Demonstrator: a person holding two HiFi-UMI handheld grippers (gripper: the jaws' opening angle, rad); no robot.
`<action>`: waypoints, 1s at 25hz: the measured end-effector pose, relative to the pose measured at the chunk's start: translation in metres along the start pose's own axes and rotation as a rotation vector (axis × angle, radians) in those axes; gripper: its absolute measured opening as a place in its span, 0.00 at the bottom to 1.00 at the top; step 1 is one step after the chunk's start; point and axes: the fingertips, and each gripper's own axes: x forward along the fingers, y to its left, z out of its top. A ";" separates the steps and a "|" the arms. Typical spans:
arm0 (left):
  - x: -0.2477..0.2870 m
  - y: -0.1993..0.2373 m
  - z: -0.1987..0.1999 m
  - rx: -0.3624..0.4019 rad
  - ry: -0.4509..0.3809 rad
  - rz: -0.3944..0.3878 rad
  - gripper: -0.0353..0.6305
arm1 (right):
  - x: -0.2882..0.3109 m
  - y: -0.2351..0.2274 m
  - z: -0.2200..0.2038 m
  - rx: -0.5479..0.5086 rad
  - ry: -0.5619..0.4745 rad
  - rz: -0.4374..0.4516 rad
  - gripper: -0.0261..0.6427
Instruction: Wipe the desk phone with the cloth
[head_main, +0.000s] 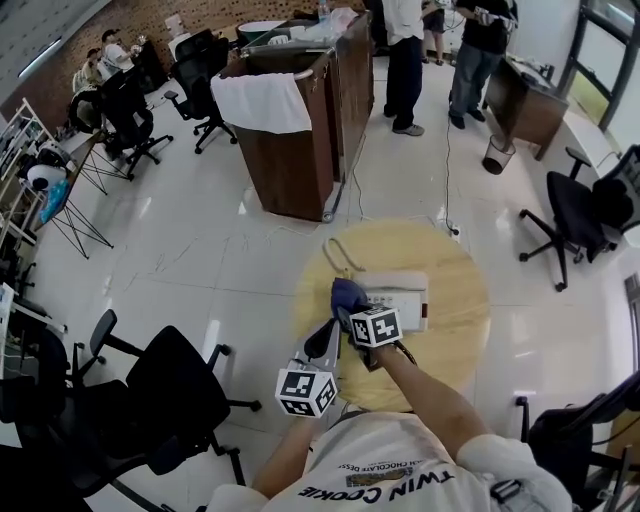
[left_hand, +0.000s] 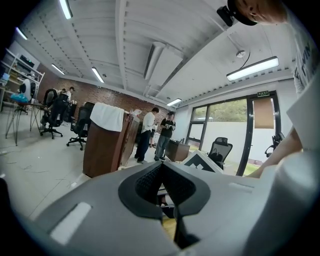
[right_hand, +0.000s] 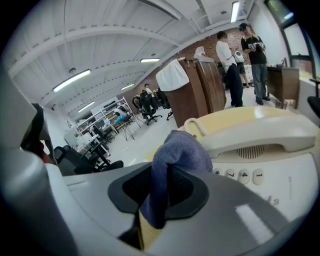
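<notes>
Cloth (right_hand: 180, 150): blue-violet, soft, light and limp; likely to bunch, so best held by a pinched fold. Right gripper (right_hand: 159, 196): clenched on such a fold, forearm reaching in from 6 o'clock, cloth wad at the 9 o'clock end of the desk phone (head_main: 398, 298). Phone: cream plastic, rigid, probably light enough to slide on the round table (head_main: 455, 345). Left gripper (left_hand: 162, 190): closed, empty, at the phone's 7 o'clock.

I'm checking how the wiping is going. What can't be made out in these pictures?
- Head view: the keys of the desk phone are too small to read; the cloth and right gripper cover its left end.
- Right gripper view: the bunched cloth hides whether it touches the phone; the gripper's body cuts off most keys.
- Left gripper view: the left gripper blocks the phone with its own body.
- Dust or smears: too small anywhere.
</notes>
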 end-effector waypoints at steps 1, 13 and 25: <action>0.001 0.000 0.000 0.005 0.001 -0.006 0.04 | -0.002 -0.002 0.002 0.004 -0.004 -0.004 0.14; 0.029 -0.031 -0.016 0.013 0.024 -0.095 0.04 | -0.067 -0.052 0.000 0.014 -0.053 -0.134 0.14; 0.042 -0.054 -0.031 -0.011 0.029 -0.126 0.04 | -0.142 -0.115 -0.010 0.061 -0.096 -0.274 0.14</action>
